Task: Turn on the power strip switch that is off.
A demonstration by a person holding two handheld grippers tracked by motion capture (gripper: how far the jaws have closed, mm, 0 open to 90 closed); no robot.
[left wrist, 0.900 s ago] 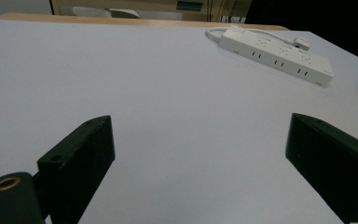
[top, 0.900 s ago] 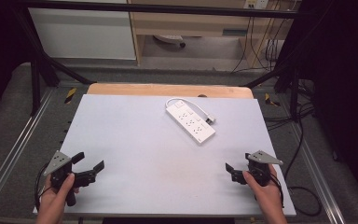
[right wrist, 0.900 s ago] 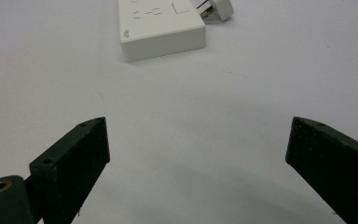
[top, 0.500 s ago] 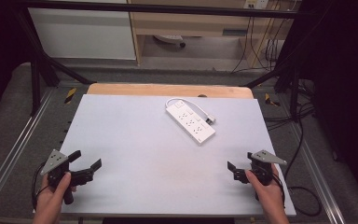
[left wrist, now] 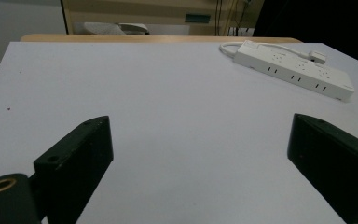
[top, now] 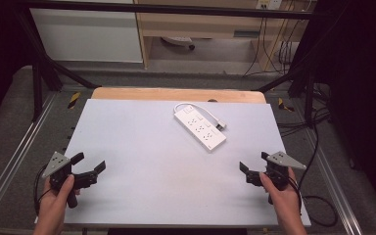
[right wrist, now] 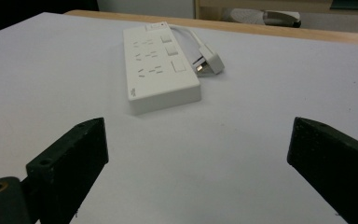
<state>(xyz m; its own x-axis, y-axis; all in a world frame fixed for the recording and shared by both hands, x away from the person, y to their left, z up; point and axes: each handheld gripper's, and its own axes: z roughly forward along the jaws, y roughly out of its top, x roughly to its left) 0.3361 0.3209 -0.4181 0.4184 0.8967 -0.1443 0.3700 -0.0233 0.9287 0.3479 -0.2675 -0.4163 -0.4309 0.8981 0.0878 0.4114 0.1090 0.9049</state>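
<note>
Nothing was actually in hand yet at that point. My left gripper (top: 84, 169) and right gripper (top: 252, 166) both sat at the near edge of the counter (top: 142, 147), one at each corner, fingers (left wrist: 77, 161) spread wide with only bare white surface between them. I'd call it the very start, the bit before any reach.

The power strip (top: 199, 128) lay well ahead of both sets of fingers, toward the far side. From my right fingers (right wrist: 70, 158) it was ahead and a touch left, lying nearly end-on; from the left ones it was off to the far right, angled across. Its short cord looped round the far end and the plug (right wrist: 208, 62) rested on the counter just beside the strip's right side.

Next move, I reckoned, was pushing one gripper forward over the strip or the plug and lining the fingers across its narrow width, probably the right one since it was closer.

Hard to read: whether the plug touched the strip's body, and what the switch panels said. My fingers were cut off at the bottom edge in both gripper views.
</note>
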